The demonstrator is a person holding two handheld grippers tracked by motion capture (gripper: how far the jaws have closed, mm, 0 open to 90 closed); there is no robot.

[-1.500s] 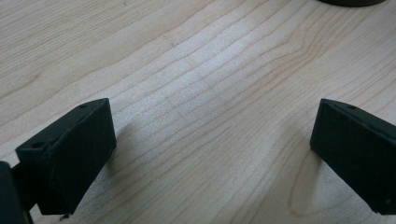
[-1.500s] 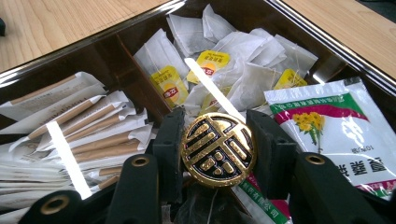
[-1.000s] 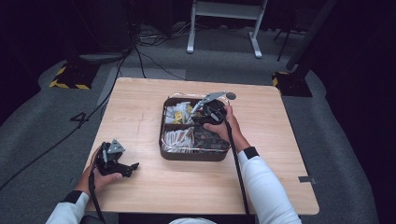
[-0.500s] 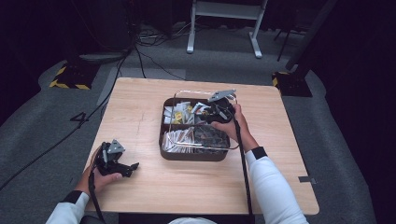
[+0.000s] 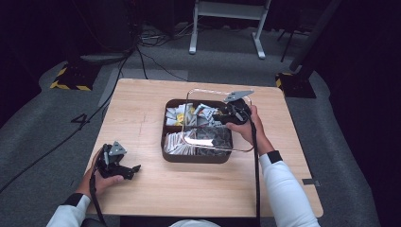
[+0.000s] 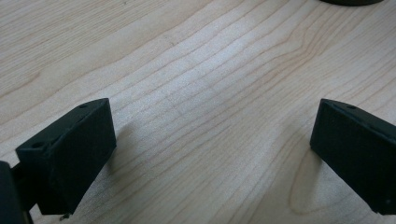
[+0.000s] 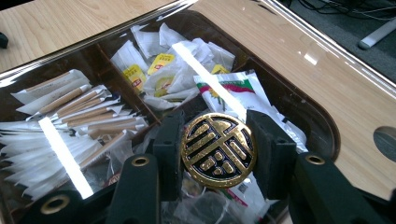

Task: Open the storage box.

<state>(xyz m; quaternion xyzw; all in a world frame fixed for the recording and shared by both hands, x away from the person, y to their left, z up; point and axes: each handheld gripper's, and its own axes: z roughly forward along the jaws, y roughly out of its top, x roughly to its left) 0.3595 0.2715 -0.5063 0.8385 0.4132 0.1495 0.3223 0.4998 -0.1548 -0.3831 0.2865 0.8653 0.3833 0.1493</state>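
From above, a wooden table point(image 5: 156, 101) sits in the middle of the frame. A dark box point(image 5: 171, 142) with little rooms inside stands at the centre of it, full of small packets point(image 5: 178, 141). A see-through lid point(image 5: 208, 94) hangs over the box, shifted to the upper right, so its far edge is past the box. The right gripper point(image 5: 221, 115) is right of centre, pinching the lid by its knob. The left gripper point(image 5: 134, 170) rests on the table at the lower left, well apart from the box.

In the left gripper view, the two black jaws stand wide apart at the bottom corners, with nothing between them but bare table point(image 6: 196, 84).

In the right gripper view, a round gold and black knob point(image 7: 218, 149) sits low in the middle of the frame. The right gripper point(image 7: 218, 151) has its jaws closed tight on both sides of it. Through the clear lid point(image 7: 299, 51) you see paper sticks point(image 7: 79, 114) at the left and white and yellow packets point(image 7: 159, 70) at the top
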